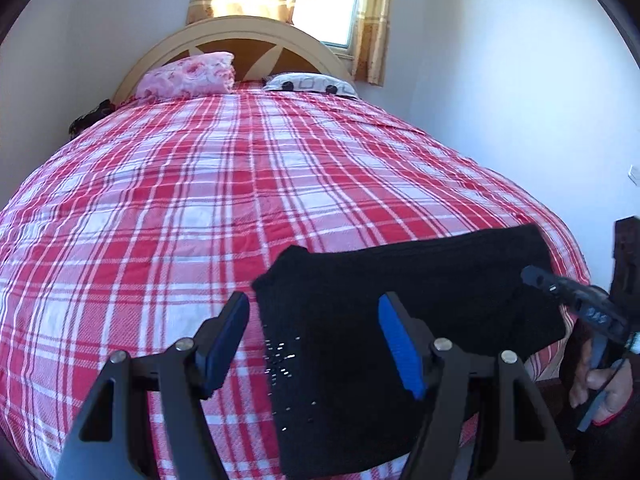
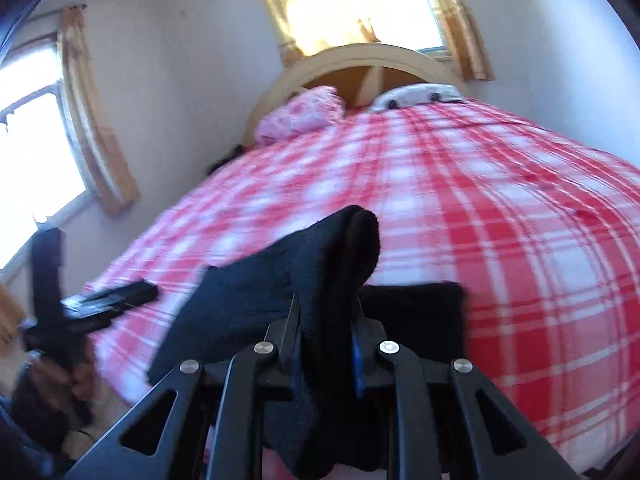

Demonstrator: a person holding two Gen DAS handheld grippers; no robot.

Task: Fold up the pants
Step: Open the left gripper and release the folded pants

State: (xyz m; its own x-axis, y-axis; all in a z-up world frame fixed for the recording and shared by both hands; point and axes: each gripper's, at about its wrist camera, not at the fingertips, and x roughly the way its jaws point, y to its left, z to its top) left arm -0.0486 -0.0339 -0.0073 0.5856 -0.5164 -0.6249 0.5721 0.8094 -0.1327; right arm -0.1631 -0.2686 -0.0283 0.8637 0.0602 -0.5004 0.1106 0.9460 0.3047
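Black pants [image 1: 400,300] lie at the near edge of a red plaid bed [image 1: 240,200], already folded into a compact bundle. The right gripper [image 2: 326,320] pinches a raised fold of them – likely one more fold remains. The left gripper [image 1: 312,340] hovers spread, holding nothing.

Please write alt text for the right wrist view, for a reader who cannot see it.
The right gripper is shut on a raised fold of black pants over a bed with a red and white plaid cover. The left gripper is at far left, blurred.
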